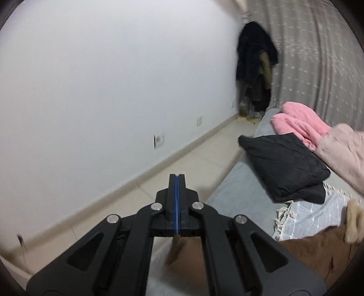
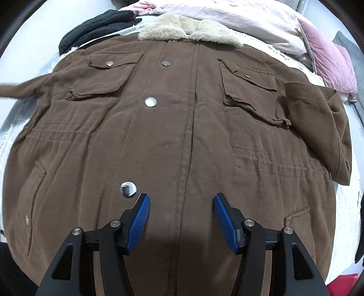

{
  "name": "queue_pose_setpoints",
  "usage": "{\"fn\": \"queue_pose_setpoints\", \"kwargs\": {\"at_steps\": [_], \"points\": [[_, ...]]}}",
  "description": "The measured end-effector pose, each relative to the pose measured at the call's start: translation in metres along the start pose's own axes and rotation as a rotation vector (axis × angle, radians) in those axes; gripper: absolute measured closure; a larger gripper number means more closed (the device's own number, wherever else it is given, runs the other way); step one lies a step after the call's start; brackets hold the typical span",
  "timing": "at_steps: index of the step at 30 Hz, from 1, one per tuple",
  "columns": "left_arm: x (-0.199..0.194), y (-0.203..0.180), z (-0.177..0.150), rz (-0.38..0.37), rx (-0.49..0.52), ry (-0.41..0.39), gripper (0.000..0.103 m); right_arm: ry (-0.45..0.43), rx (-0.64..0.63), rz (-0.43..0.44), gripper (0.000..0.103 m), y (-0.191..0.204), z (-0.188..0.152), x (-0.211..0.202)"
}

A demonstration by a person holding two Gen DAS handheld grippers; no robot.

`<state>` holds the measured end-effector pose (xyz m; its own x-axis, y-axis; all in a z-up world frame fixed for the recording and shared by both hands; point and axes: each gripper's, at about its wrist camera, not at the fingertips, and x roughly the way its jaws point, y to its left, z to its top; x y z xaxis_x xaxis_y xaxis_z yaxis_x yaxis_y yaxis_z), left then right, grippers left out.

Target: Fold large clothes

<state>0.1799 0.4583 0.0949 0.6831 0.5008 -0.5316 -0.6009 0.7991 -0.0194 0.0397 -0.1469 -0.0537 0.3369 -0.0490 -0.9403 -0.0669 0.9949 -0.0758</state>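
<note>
The brown coat [image 2: 182, 136] lies spread flat and front-up on the bed [image 1: 238, 182], nothing folded yet, with the right gripper [image 2: 182, 200] spread wide above its near hem and the left gripper [image 1: 176, 179] pressed closed, seemingly pinching coat fabric.

The coat [image 2: 182, 127] lies spread front-up on the bed [image 2: 348, 205], folded clothes [image 2: 100, 25] beyond its collar [image 2: 191, 29].

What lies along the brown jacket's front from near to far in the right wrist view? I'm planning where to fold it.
right gripper, open above the hem → lowest snap button → middle snap button → upper snap button → fur collar → pale pink bedding.
</note>
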Motion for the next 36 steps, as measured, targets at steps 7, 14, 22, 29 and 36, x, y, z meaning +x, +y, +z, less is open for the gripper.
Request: {"fn": "queue_pose_setpoints", "kwargs": {"at_steps": [7, 14, 22, 29, 36], "points": [[0.063, -0.005, -0.054, -0.124, 0.030, 0.275, 0.043, -0.006, 0.005, 0.007, 0.043, -0.003, 0.003, 0.002], [0.111, 0.007, -0.092, -0.119, 0.028, 0.418, 0.043, -0.002, -0.008, -0.003, 0.043, 0.000, 0.003, 0.006], [0.118, 0.014, -0.117, -0.108, 0.069, 0.408, 0.099, 0.002, -0.002, -0.006, 0.036, -0.003, 0.004, 0.013], [0.067, 0.013, -0.061, -0.052, -0.042, 0.082, 0.100, -0.005, 0.002, -0.008, 0.035, -0.006, 0.007, 0.015], [0.110, 0.013, -0.071, 0.231, 0.063, 0.145, 0.103, -0.088, -0.050, -0.047, 0.035, -0.010, 0.018, 0.003]]}}
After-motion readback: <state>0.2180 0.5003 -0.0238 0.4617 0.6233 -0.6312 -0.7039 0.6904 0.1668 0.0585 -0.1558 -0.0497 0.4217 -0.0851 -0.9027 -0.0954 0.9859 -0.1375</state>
